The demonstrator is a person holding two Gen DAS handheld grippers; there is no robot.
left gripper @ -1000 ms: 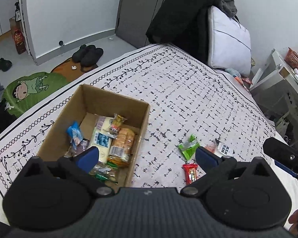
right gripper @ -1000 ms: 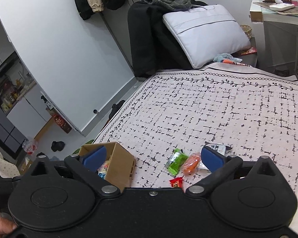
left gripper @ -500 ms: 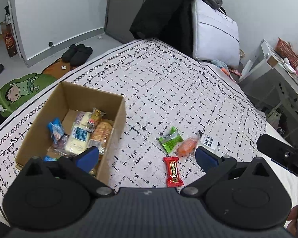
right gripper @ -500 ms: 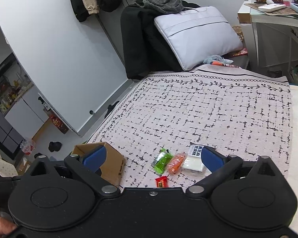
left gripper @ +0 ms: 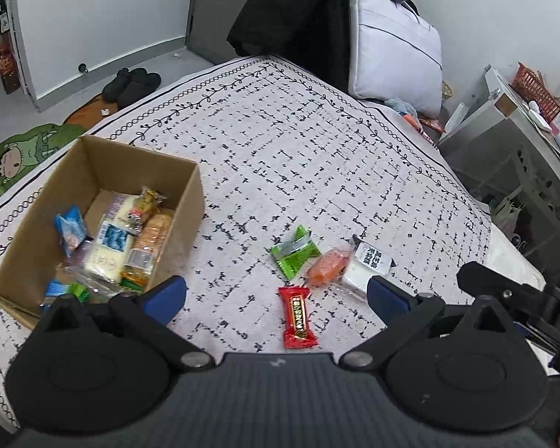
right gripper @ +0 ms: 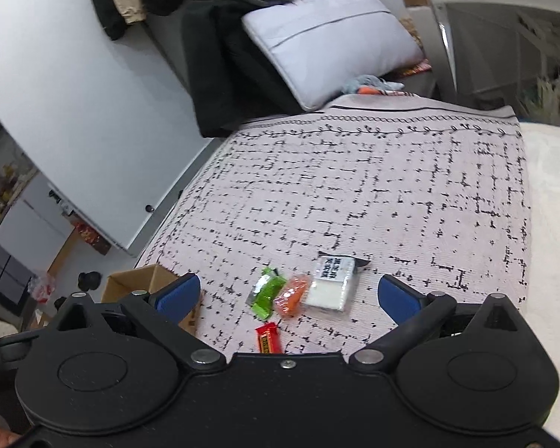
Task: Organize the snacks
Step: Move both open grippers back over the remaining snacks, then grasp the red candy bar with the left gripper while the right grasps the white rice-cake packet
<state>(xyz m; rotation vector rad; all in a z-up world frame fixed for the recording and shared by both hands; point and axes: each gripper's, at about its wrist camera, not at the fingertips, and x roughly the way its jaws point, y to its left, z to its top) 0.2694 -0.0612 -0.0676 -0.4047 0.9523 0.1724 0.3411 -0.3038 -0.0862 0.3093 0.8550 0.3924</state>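
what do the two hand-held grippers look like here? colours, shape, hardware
Both match: the left hand-held gripper and the right hand-held gripper each have a black body with two round housings, black angled linkage arms with silver pivot screws, and blue finger pads. The left body looks ribbed grey-black in the middle. No cables or sleeves show.

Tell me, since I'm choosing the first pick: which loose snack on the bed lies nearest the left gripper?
The red bar, lying alone just ahead of the left gripper. The green packet, orange snack and white packet sit farther away in a row.
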